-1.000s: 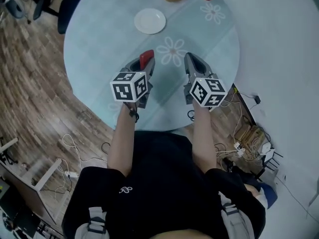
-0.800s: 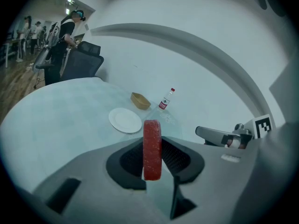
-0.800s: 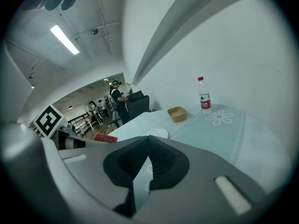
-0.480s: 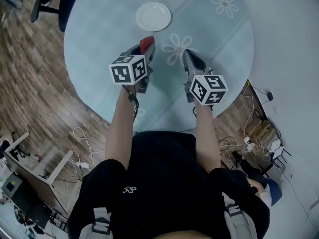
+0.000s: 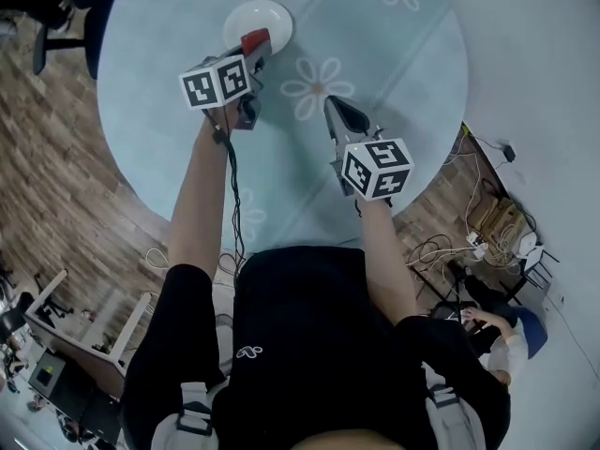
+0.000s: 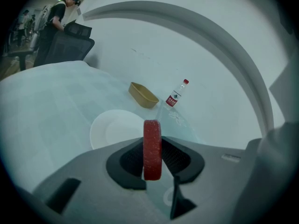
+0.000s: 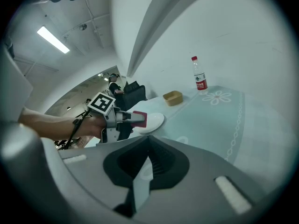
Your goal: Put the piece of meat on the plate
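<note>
Meat [image 6: 152,139]: clamping it in left tool [image 6: 153,156], hovering at plate [image 6: 112,130] rim near far edge of desk [image 5: 394,82]. Holding right tool [image 7: 149,139] pinched shut, empty, over desk.

On my screen the round pale-blue bench [image 5: 394,64] reads as smooth, glossy glass (a flower print sits under the sheen). The small round white plate [image 5: 246,17] looks glazed and shiny. The flat red piece of meat [image 6: 152,148] is grainy and matt. I see worn wood in the brown plank floor [image 5: 56,176].
</note>
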